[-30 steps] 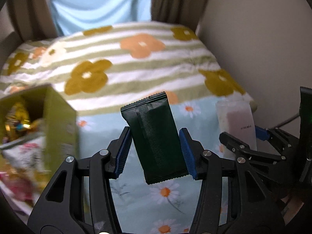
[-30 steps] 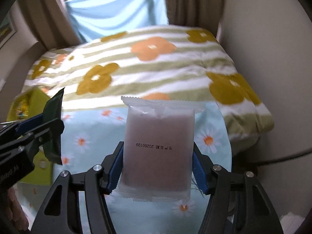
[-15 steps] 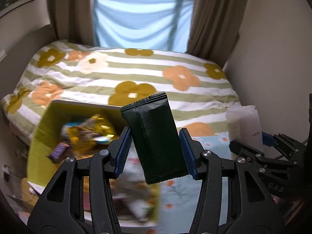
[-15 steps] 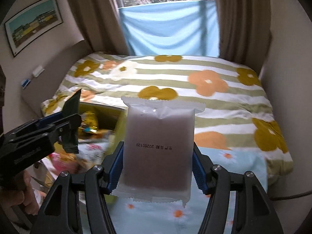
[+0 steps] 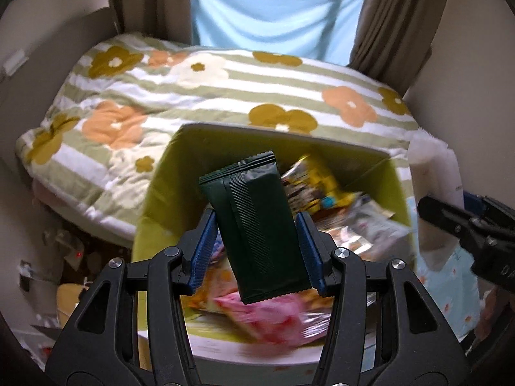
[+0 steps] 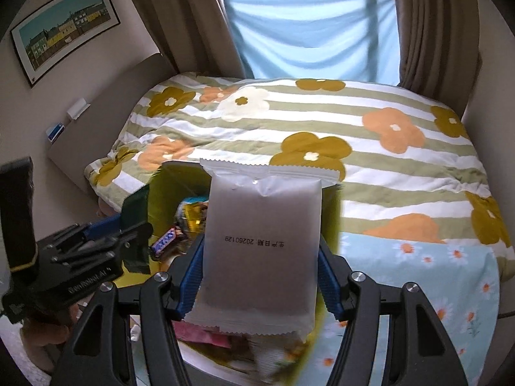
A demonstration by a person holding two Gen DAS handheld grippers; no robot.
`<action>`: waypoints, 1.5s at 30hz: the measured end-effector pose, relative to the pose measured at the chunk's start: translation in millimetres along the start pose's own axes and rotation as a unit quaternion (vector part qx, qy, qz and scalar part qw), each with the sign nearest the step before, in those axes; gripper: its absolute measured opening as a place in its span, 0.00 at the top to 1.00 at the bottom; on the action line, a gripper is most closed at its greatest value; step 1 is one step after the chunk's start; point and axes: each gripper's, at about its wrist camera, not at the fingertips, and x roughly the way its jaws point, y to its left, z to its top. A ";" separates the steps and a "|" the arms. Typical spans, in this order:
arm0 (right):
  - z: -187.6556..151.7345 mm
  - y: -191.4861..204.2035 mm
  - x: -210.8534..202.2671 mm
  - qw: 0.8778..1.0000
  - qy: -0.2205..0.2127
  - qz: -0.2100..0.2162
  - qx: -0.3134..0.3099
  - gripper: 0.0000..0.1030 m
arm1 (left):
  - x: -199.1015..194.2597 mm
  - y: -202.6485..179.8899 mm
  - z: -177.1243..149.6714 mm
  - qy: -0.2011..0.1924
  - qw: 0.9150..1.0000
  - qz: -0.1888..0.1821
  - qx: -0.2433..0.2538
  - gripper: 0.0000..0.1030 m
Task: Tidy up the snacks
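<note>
Both packets now hang over the green box (image 5: 154, 193) (previously beside it). Left view: left hand-held gripper (image 5: 257, 244) clamps dark green packet (image 5: 257, 228). Right view: right hand-held gripper (image 6: 260, 273) clamps frosted white packet (image 6: 260, 247). Release well inside the box walls.

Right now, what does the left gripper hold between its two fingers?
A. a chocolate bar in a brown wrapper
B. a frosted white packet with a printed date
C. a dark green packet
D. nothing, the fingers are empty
C: in the left wrist view the left gripper is clamped on the dark green packet, above the yellow-green box of snacks.
</note>
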 end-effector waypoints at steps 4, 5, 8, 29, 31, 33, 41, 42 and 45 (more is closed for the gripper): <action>-2.7 15.6 9.3 1.000 0.009 -0.005 0.003 0.43 | 9.6 12.7 -8.9 0.012 1.000 0.009 0.026 0.55; -2.8 18.7 11.6 1.000 0.012 -0.006 0.003 0.43 | 11.3 14.9 -10.8 0.015 0.999 0.009 0.029 0.55; -4.2 26.9 15.9 1.000 0.020 -0.013 -0.002 0.43 | 14.4 19.4 -14.6 0.022 0.999 0.008 0.029 0.54; 5.6 24.1 32.8 0.999 0.041 -0.006 0.006 0.29 | 5.0 23.6 -24.3 0.035 0.998 0.031 0.032 0.00; 1.5 22.0 30.2 0.999 0.038 -0.021 0.015 0.07 | 4.1 22.7 -25.2 0.033 0.998 0.038 0.038 0.01; -3.4 20.3 27.0 0.999 0.033 -0.031 0.017 0.07 | 4.3 22.9 -26.8 0.032 0.998 0.038 0.040 0.01; -17.0 15.4 21.9 0.998 0.037 -0.036 0.028 0.07 | 1.7 15.7 -30.4 0.029 0.998 0.032 0.056 0.01; -17.6 15.5 18.9 0.998 0.034 -0.036 0.028 0.07 | -1.7 13.9 -30.7 0.026 0.997 0.033 0.058 0.00; -19.7 16.0 4.1 0.999 0.018 -0.033 0.027 0.07 | -15.9 6.7 -31.5 0.012 0.997 0.033 0.062 0.01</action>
